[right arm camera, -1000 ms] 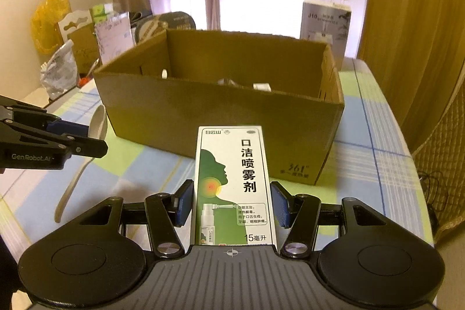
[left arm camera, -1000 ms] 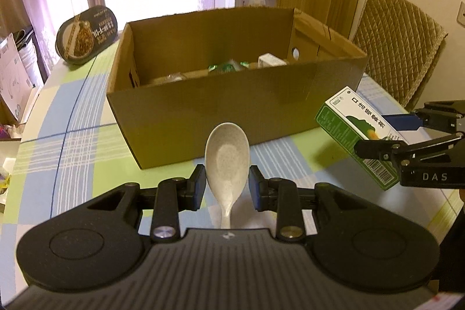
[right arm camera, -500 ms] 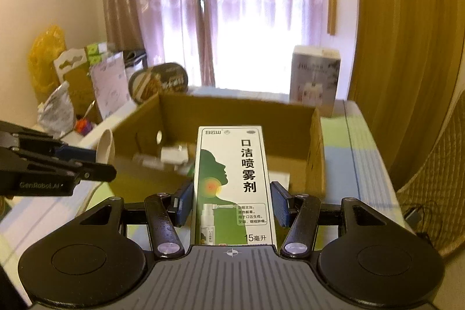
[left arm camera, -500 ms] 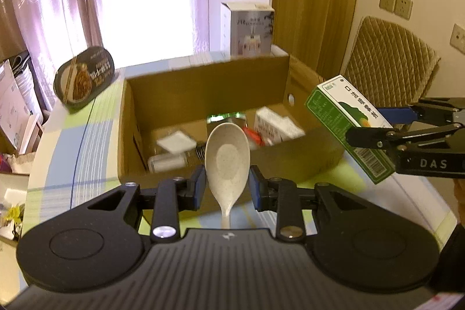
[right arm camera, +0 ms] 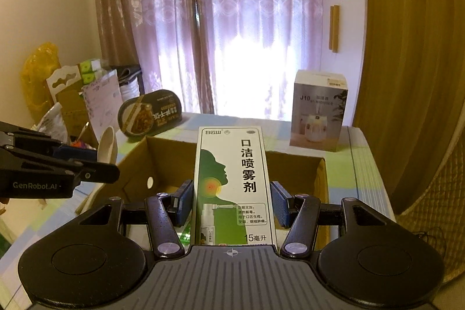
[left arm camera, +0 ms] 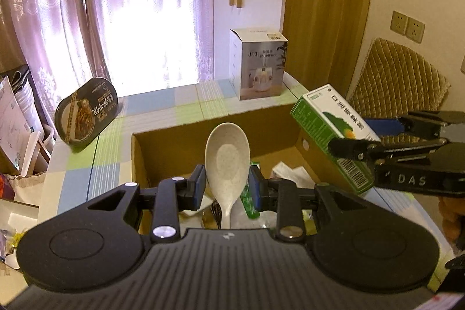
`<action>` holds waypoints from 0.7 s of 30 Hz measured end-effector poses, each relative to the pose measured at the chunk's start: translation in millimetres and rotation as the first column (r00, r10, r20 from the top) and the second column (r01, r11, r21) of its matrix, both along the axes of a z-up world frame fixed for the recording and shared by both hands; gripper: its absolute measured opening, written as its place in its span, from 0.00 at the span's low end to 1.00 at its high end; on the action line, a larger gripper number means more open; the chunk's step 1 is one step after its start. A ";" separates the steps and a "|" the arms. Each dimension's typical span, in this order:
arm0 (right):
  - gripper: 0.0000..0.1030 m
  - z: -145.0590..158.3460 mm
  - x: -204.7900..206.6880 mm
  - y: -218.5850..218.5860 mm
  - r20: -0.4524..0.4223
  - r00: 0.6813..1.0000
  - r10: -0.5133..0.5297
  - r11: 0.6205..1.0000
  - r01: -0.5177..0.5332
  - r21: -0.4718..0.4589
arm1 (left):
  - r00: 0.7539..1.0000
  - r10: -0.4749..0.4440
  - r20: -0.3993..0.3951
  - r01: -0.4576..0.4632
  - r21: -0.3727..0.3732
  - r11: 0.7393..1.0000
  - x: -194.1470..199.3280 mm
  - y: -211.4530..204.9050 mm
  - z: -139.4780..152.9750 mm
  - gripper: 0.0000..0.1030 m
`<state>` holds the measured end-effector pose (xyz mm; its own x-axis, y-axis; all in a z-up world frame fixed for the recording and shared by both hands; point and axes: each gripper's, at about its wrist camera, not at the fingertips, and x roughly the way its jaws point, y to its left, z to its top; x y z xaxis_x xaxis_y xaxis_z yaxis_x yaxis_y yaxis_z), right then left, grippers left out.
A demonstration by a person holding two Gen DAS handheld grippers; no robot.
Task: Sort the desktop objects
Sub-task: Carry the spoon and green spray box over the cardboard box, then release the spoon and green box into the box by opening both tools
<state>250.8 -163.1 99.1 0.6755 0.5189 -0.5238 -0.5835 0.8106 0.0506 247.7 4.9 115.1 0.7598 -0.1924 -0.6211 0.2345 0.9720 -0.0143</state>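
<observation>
Spoon: the pale speckled spoon (left arm camera: 227, 161) is up in the air over the open cardboard box (left arm camera: 162, 135), bowl pointing forward, handle running back toward the camera.
Spoon handling: looks light, stiff and smooth, so likely a bit slippery; the narrow neck just below the bowl is the sensible place to pinch, and that's right where it's held.
Left gripper: the left gripper (left arm camera: 227, 188) is clamped on the spoon, blue pads pressed to either side of the neck, bowl sticking out ahead of the tips.
Spray carton: the green-and-white throat-spray carton (right arm camera: 234, 182) is also airborne above the box, standing tall between the fingers, printed face toward the camera.
Carton handling: thin card, light, likely to dent if squeezed hard; take the long side faces low down.
Right gripper: the right gripper (right arm camera: 232, 207) brackets the carton's lower half. A sliver of gap shows at each pad in its own view, yet the carton hangs in it clear of everything, so I read it as gripped.
Side by side: from the left view the carton (left arm camera: 334, 135) sits to the right of the spoon, apart, over the box's right wall.
Box contents: small packets and papers already lie inside.
Around: a humidifier box (left arm camera: 257, 63) and an oval food tub (left arm camera: 87, 114) sit on the checked tablecloth (left arm camera: 162, 106) beyond.
Next call: both loads look placed for a drop into the box.
</observation>
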 end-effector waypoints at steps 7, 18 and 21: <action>0.51 -5.7 23.2 8.8 -0.034 0.999 -0.010 1.000 0.010 0.003 | 1.000 0.008 -0.007 -0.009 -0.036 0.999 35.6 0.7 -1.7 0.25; 0.51 -18.0 41.8 20.2 -0.064 0.998 -0.018 1.000 0.019 0.015 | 0.996 0.060 -0.066 -0.065 -0.073 0.995 67.9 8.4 -21.7 0.32; 0.51 -22.1 45.4 20.1 -0.078 0.997 -0.027 0.999 0.029 0.017 | 0.994 0.082 -0.071 -0.087 -0.068 0.994 62.3 14.1 -26.8 0.40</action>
